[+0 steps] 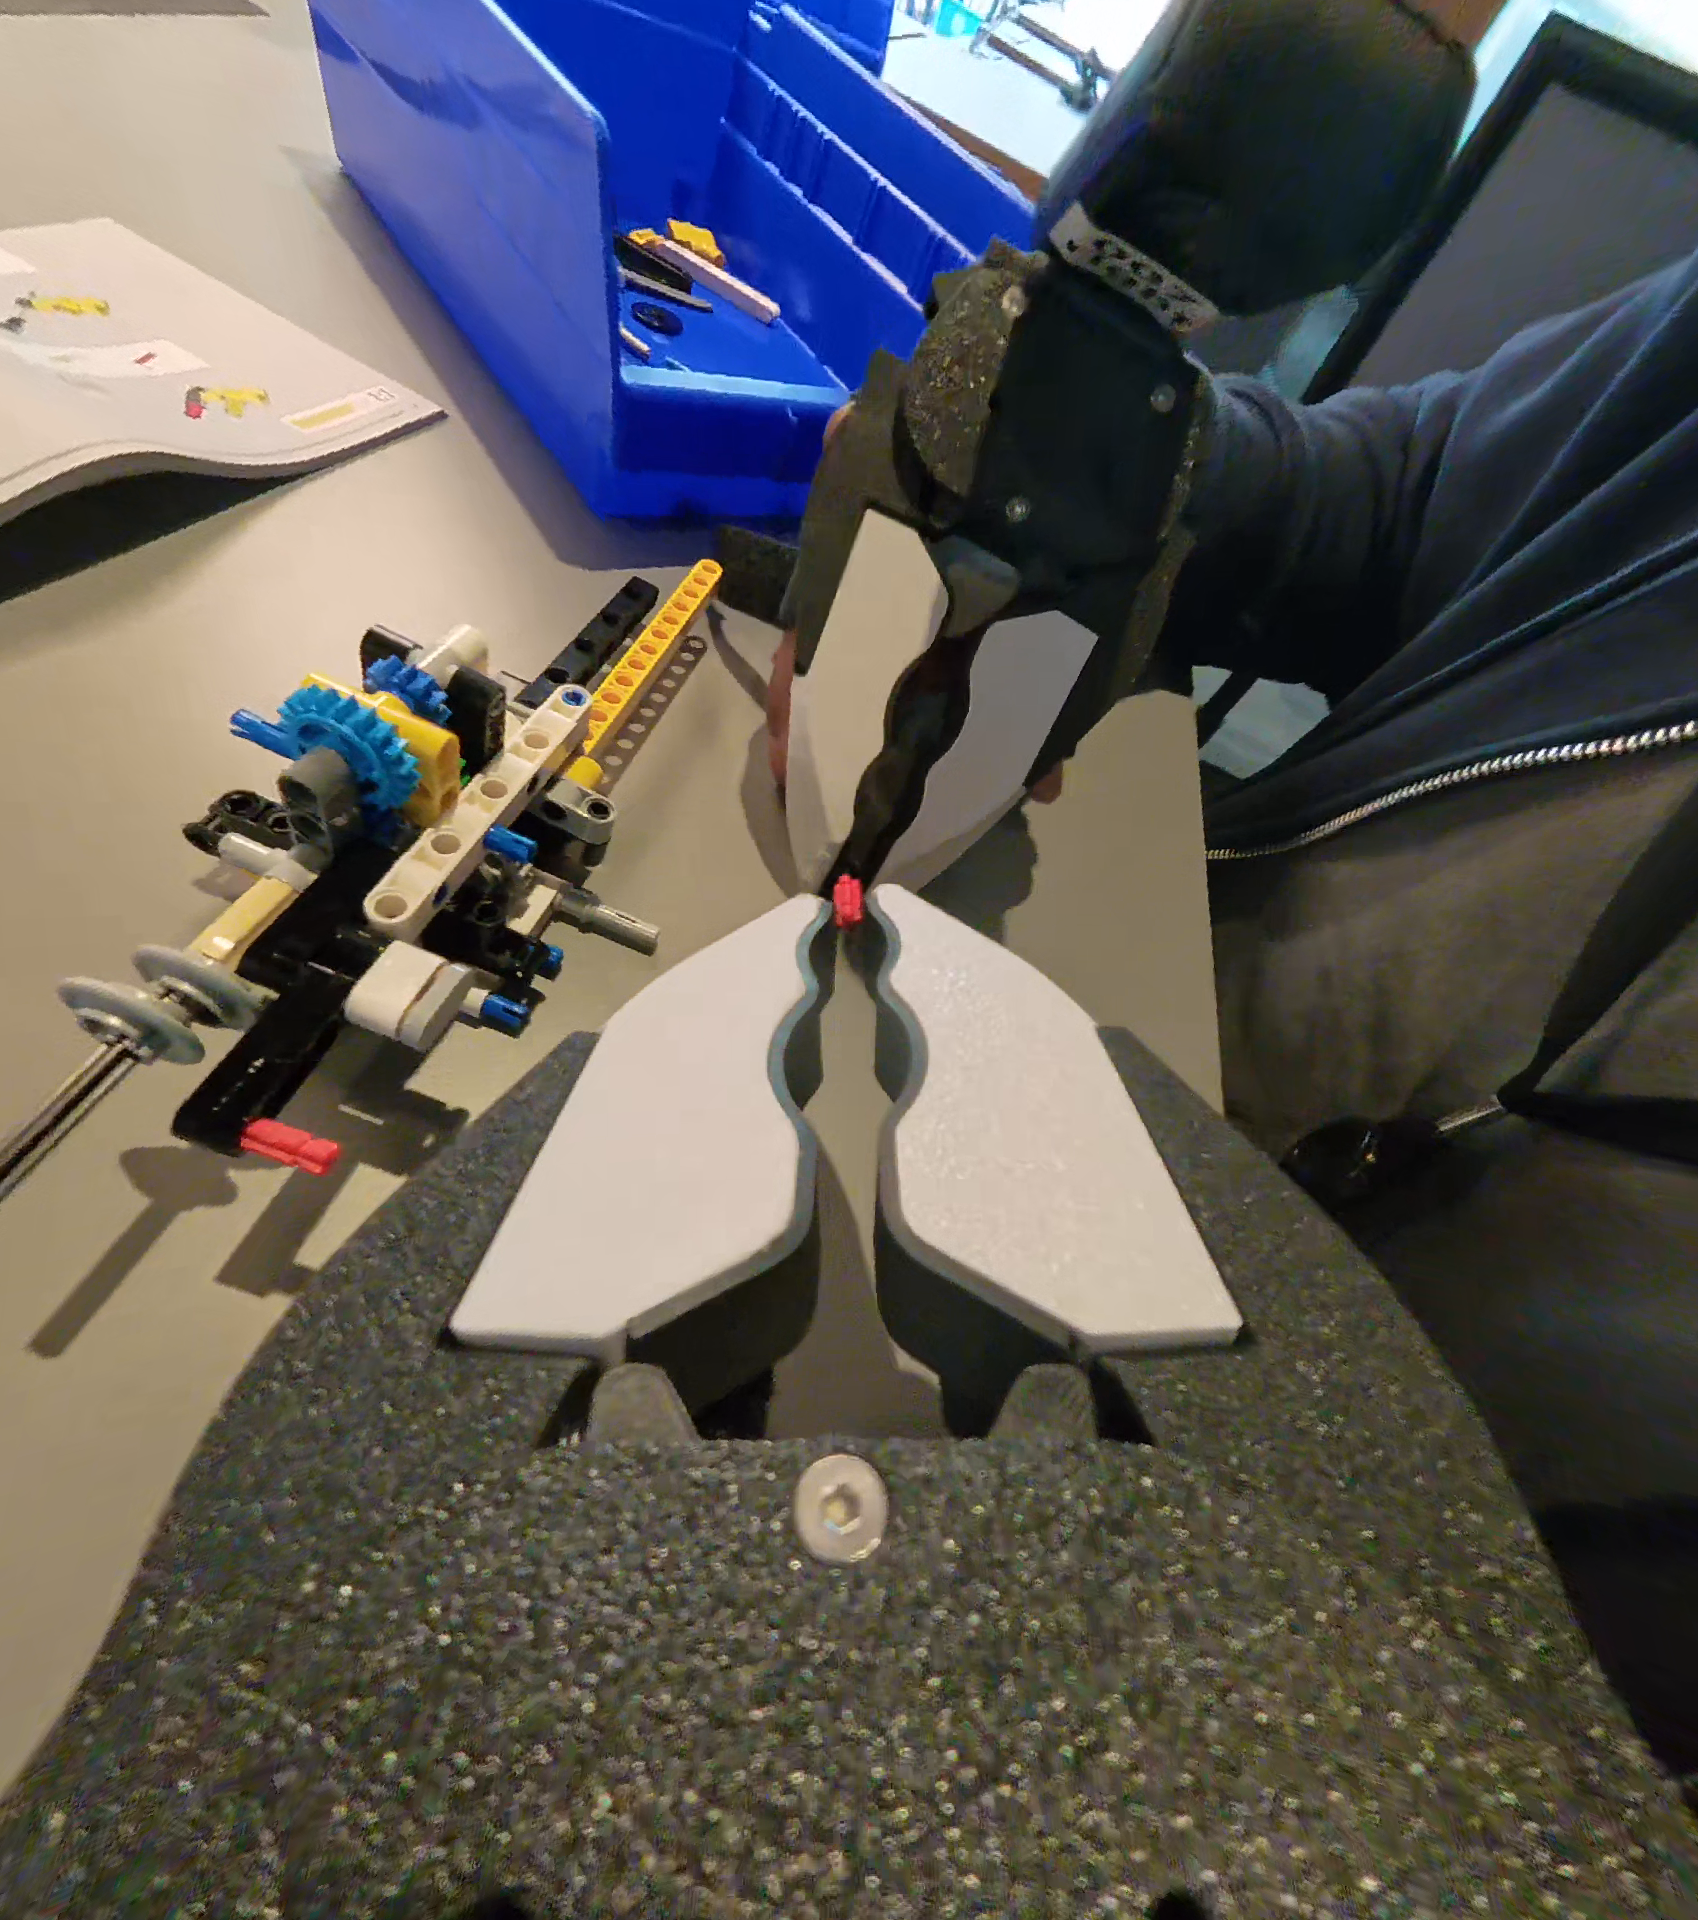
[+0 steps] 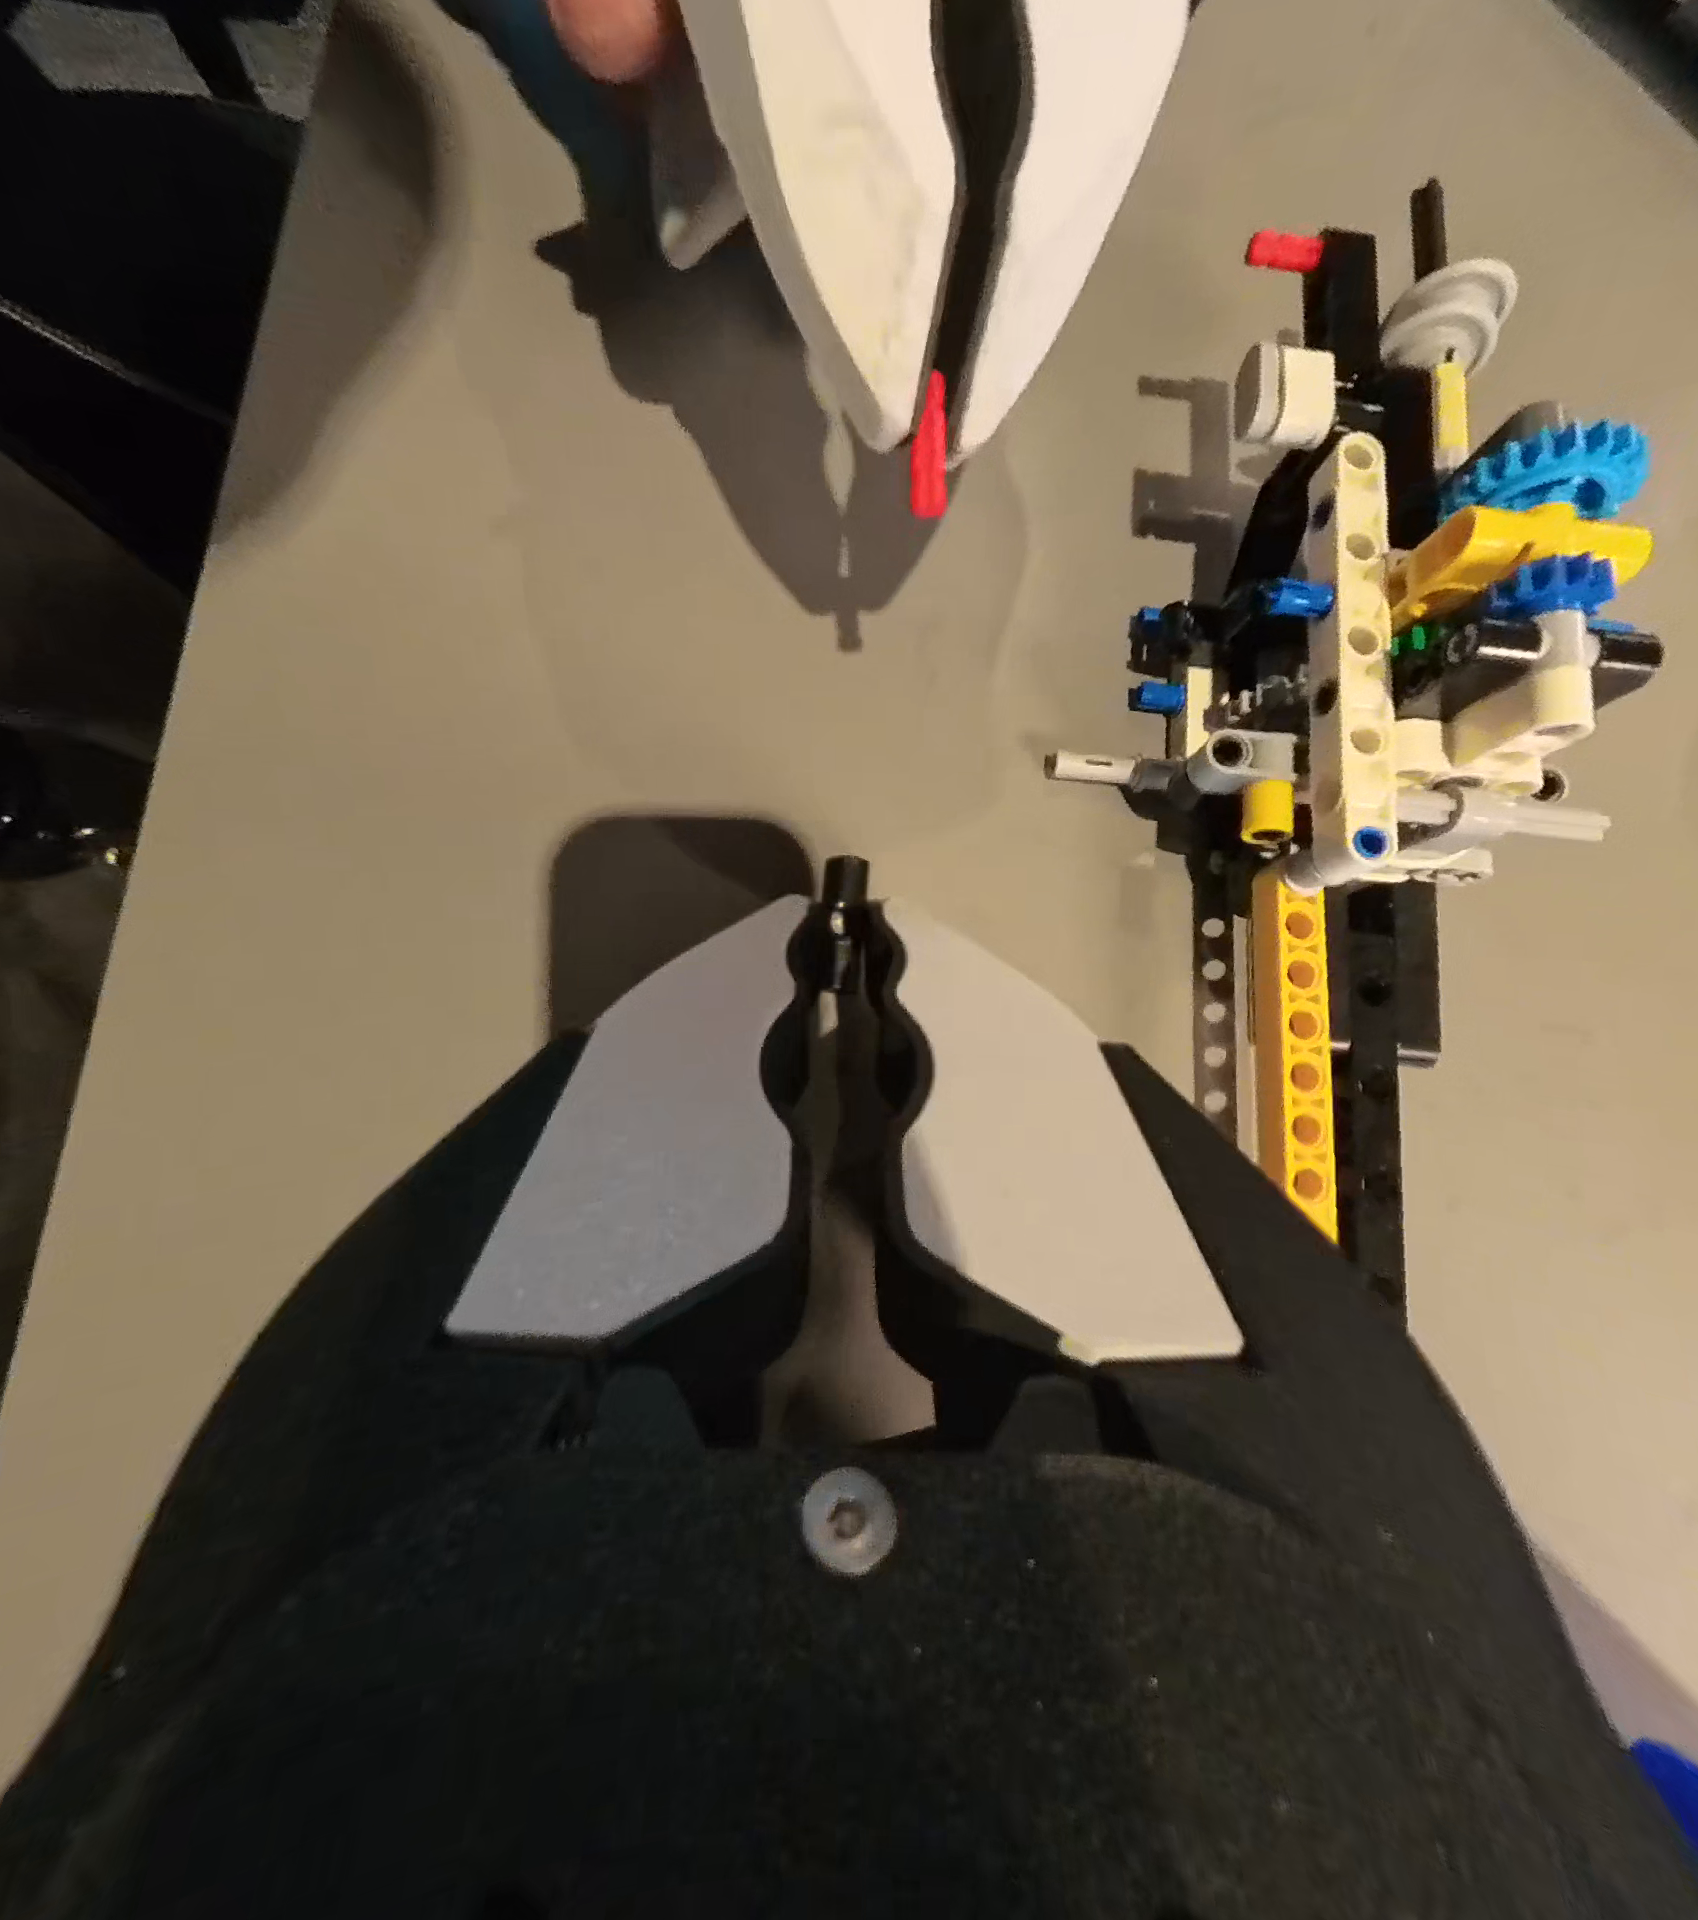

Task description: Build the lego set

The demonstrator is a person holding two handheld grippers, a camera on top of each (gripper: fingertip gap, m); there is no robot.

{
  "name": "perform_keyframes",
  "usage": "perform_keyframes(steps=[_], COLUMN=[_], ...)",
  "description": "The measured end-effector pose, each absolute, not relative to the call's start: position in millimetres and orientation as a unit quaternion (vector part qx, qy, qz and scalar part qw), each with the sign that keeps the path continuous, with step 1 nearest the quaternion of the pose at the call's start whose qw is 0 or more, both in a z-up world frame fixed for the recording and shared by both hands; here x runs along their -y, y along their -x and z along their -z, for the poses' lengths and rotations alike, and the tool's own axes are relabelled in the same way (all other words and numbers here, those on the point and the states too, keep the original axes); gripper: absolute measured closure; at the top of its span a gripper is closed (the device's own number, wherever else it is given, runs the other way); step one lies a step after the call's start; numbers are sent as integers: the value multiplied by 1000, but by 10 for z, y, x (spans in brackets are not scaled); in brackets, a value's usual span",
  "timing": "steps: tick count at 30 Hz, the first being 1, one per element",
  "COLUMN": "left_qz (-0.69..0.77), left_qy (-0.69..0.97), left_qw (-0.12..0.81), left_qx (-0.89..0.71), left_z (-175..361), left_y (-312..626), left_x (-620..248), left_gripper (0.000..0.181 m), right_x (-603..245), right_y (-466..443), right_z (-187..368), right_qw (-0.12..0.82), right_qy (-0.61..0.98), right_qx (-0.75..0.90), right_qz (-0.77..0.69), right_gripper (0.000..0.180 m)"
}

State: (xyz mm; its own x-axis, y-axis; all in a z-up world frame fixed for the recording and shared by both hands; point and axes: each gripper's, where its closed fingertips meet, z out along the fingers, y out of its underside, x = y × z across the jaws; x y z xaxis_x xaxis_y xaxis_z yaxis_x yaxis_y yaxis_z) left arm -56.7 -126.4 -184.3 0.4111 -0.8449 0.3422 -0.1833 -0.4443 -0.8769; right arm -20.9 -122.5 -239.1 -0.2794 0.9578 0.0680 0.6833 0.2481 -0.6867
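The left gripper [image 1: 847,914] clenched a red pin [image 1: 846,900] and the right gripper [image 2: 843,914] a black pin [image 2: 840,925], tips facing, long axes roughly in line, the model [image 2: 1364,707] off to the right gripper's right.

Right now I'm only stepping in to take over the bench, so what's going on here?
A person is building a lego set with two hand-held tongs. The left tongs are shut on a small red pin, and the right tongs are shut on a small black pin; the two tips face each other above the grey table. The half-built model lies untouched beside them, with an open instruction booklet and a blue parts bin behind it.
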Motion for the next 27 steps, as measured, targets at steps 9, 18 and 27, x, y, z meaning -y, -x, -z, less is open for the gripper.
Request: perform_keyframes(steps=[9,18,27], left_qz=[376,374,386], left_qy=[698,674,664], left_qw=[428,464,478], left_qx=[-435,-437,-427], left_z=[1821,1726,1662], left_y=[499,454,435], left_x=[1239,1200,1198], left_gripper=[176,176,176], right_x=[1141,1138,1181], right_y=[357,343,328], right_z=[1861,1750,1704], right_qw=[366,355,339], right_qy=[477,471,459], right_qx=[684,663,659], right_qz=[-412,-462,-490], right_gripper=[173,173,173])
